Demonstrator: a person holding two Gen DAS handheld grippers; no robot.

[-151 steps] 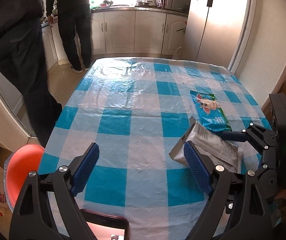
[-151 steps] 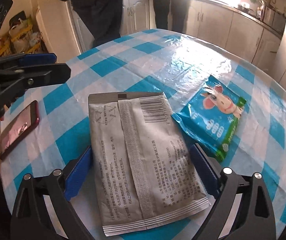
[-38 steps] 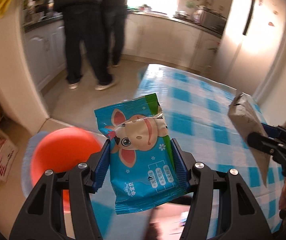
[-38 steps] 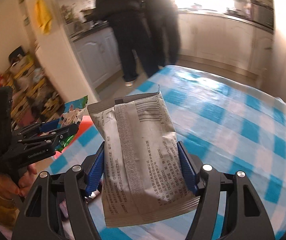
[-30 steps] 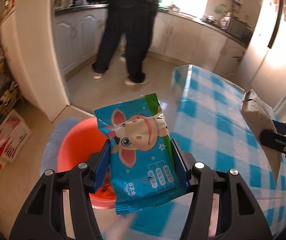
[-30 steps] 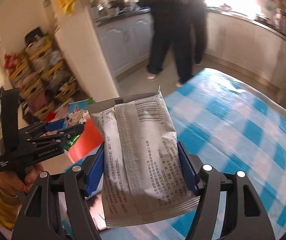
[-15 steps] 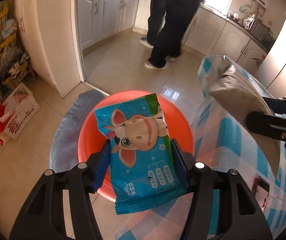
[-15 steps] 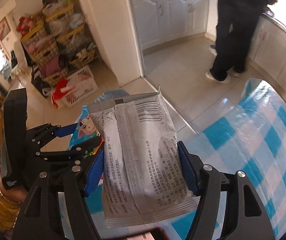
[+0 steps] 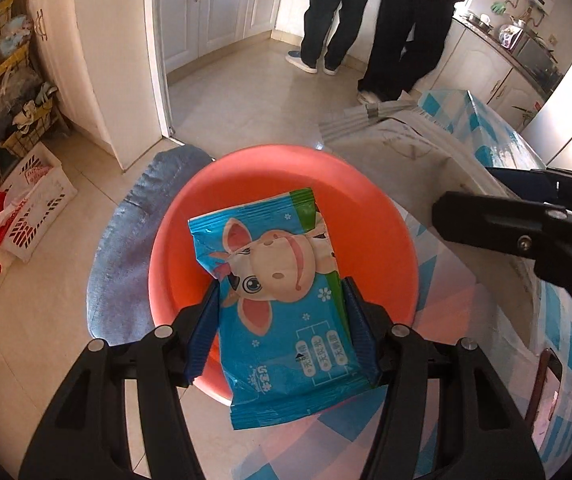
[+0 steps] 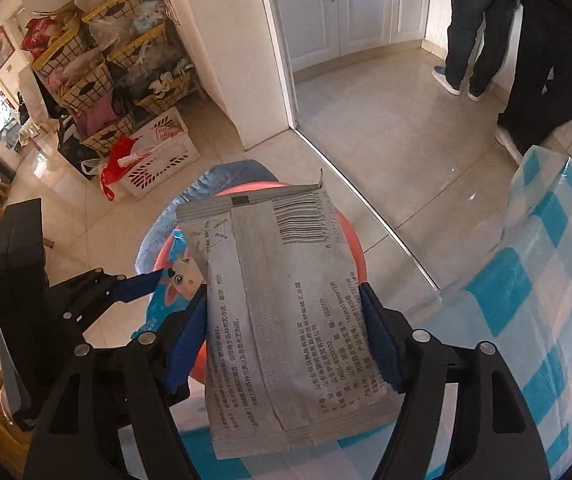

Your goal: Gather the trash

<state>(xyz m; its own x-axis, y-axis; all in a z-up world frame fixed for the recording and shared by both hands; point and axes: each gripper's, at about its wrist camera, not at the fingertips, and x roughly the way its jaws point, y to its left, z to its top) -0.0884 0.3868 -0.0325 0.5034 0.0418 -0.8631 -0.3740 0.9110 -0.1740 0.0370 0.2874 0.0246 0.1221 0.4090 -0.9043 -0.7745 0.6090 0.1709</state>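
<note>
My left gripper (image 9: 280,330) is shut on a blue wet-wipe pack with a cartoon cow (image 9: 278,292) and holds it above an orange round bin (image 9: 366,216) on the floor. My right gripper (image 10: 286,340) is shut on a grey foil packet (image 10: 282,300) with a barcode, also above the orange bin (image 10: 356,248). The grey packet (image 9: 406,148) and right gripper (image 9: 526,232) show at the right of the left wrist view. The left gripper (image 10: 126,284) with the blue pack (image 10: 170,284) shows at the left of the right wrist view.
A blue mat (image 9: 126,248) lies under the bin. The table with the blue checked cloth (image 10: 546,280) is at the right, a phone (image 9: 542,392) on its edge. Two people (image 9: 406,20) stand in the kitchen. Baskets and a white crate (image 10: 154,148) stand at the left.
Both grippers have swung further left off the table with their packs. The orange bin is now centred under both packs and looks closer.
</note>
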